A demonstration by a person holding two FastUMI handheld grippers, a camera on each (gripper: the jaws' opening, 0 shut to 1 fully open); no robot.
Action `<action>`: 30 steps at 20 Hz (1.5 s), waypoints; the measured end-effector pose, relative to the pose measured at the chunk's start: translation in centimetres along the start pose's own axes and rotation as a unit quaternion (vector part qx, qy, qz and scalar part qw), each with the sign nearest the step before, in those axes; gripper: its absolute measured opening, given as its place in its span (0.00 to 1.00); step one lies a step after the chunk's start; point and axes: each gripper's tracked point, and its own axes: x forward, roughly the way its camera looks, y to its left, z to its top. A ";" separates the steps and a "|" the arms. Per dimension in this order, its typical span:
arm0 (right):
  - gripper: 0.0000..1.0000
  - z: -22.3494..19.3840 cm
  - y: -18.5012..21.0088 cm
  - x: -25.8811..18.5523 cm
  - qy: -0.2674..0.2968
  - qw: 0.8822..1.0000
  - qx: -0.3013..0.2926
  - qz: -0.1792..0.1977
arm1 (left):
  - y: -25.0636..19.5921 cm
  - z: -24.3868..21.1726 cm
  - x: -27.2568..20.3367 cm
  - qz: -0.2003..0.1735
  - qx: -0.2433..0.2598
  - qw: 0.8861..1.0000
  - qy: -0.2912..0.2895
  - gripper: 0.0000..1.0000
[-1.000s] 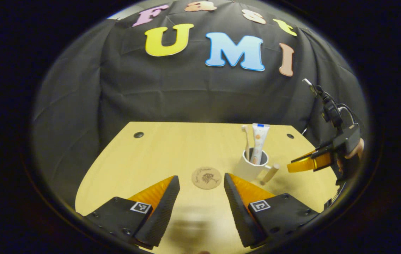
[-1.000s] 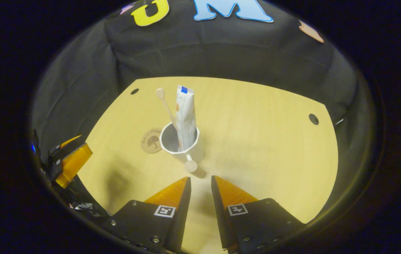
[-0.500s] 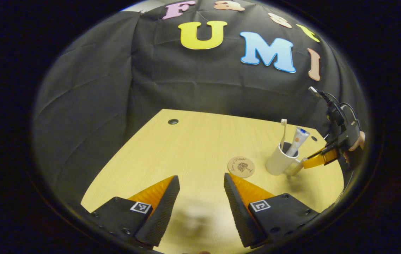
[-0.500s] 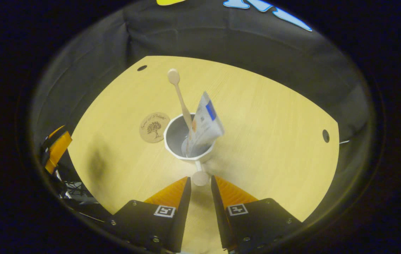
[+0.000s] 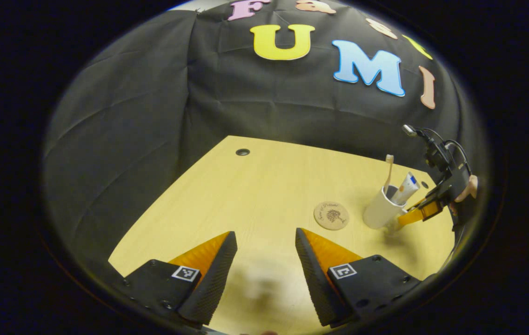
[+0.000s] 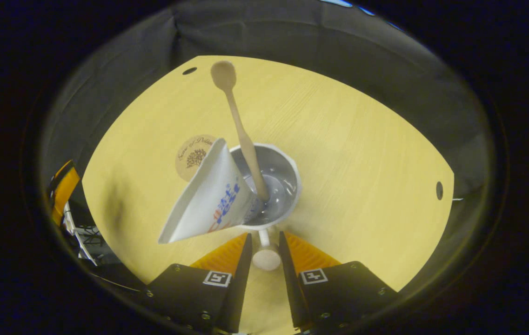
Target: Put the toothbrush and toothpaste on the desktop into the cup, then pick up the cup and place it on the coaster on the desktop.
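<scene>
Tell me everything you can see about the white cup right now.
The cup is white and glossy, seemingly ceramic, with a faceted rim and a knob-ended side handle lying between the right gripper's fingers. It stands upright on the wooden desktop, holding the toothbrush and toothpaste, beside the coaster, not on it.

White cup point(image 6: 287, 186); white tube point(image 6: 208, 200) with blue and red print; pale wooden toothbrush point(image 6: 241, 125); tan coaster point(image 5: 331, 216) with a dark tree motif; yellow wood-grain surface point(image 6: 348, 153); orange jaws.
</scene>
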 end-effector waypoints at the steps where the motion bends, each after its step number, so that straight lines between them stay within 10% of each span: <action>1: 0.41 -0.1 0.2 0.4 0.005 1.000 0.000 0.002 | 0.2 -0.2 -0.1 0.004 -0.003 1.000 0.002 0.86; 15: 0.12 0.9 0.2 0.1 -0.005 1.000 0.012 -0.010 | 0.6 -0.6 -0.7 0.016 -0.008 1.000 0.011 0.86; 30: 0.11 3.1 2.4 -0.9 -0.040 0.999 0.028 0.006 | 1.9 -0.9 -1.9 0.028 -0.017 0.999 0.016 0.86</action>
